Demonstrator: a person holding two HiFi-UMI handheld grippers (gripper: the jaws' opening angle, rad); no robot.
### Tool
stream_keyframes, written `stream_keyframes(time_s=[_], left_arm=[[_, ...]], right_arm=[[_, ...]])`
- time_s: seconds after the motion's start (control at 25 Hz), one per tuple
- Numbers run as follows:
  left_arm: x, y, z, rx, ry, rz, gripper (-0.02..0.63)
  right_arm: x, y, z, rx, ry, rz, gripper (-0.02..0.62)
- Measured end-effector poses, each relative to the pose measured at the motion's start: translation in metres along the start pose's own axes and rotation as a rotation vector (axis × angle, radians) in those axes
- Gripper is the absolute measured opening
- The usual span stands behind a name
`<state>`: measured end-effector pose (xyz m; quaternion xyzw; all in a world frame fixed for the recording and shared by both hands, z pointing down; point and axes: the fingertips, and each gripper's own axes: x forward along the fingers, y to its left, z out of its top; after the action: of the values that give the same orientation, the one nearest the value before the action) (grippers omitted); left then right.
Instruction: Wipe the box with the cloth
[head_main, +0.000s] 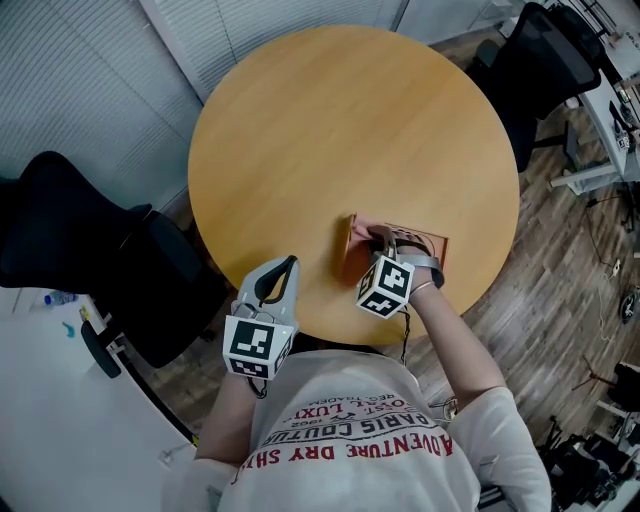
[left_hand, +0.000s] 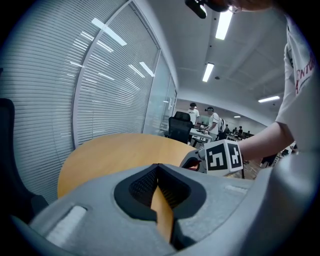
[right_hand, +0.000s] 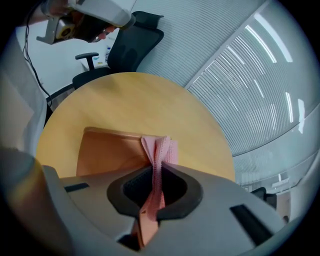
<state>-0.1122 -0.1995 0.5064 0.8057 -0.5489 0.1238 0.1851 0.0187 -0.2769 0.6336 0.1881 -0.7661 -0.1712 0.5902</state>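
Two jaws of the right gripper (right_hand: 159, 175) are pinched together on a fold of the pink cloth (right_hand: 161, 149). The fabric bunches up out of the grip, and its free end appears to lie on the box (right_hand: 105, 150), near one edge of its top. The box is flat and orange-brown. It sits on the round wooden desk (right_hand: 130, 95), close to the person's side.

Left gripper (left_hand: 159, 175): jaws closed against each other with nothing between them, only a sliver of desk showing through. It hangs at the near desk edge, well apart from the box.

Step in hand, my reading: wiping, with the cloth on the box top.

Next move calls for dragging the cloth across the top while holding the pinch and light downward pressure. The box is unrestrained and may slide, so the left gripper could steady it.

Pose: right forearm reaches forward over the desk edge, gripper tilted down onto the box. Left arm is held close to the torso.
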Motion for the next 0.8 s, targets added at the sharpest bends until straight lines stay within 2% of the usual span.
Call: stream_keyframes(time_s=[0.52,0.8], left_arm=[[-0.014,-0.014,-0.004,0.017,0.006,-0.008,0.009],[-0.025,-0.022,-0.008,0.022,0.007,-0.011,0.009]], right_arm=[[-0.021,0.033,-0.002,-0.048,-0.004,0.084,0.031],[-0.033,0.048,-0.003,-0.061,-0.007,0.091,0.029]])
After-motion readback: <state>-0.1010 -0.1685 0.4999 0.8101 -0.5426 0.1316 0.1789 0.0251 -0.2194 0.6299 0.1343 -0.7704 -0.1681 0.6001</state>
